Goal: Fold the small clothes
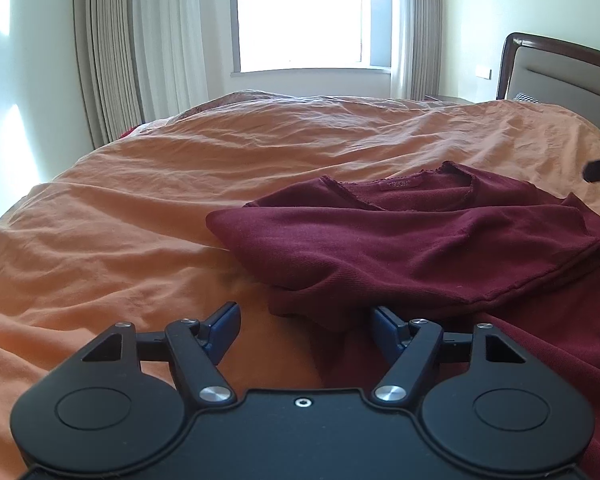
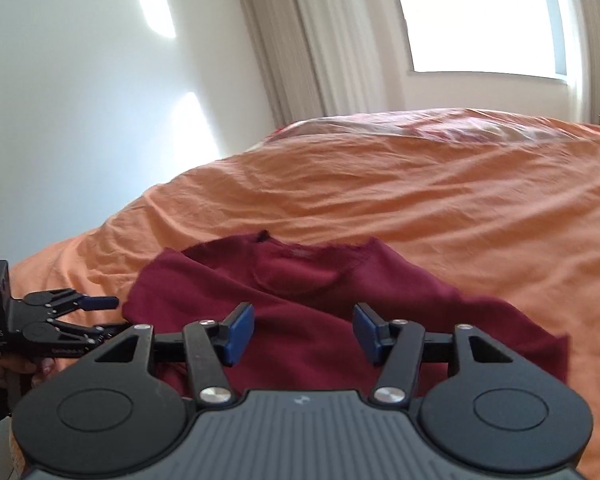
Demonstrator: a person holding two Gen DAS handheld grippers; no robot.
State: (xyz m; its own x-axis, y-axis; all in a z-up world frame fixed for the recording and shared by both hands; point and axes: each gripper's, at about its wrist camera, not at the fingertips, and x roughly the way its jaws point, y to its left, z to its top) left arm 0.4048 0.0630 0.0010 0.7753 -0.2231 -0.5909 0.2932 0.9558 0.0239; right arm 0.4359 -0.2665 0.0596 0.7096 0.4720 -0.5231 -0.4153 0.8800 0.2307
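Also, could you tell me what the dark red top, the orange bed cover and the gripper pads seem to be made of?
The dark red top looks like a soft matte knit, probably cotton jersey: fine ribbing, limp folds. The orange bed cover looks like thin woven cotton, matte and finely creased. The blue pads on the left gripper look like matte rubber or soft plastic; I cannot tell which.

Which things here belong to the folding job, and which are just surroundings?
Job: maroon top, left tongs, right tongs, both open and empty.
Surroundings: orange bedspread, curtains, window, headboard.
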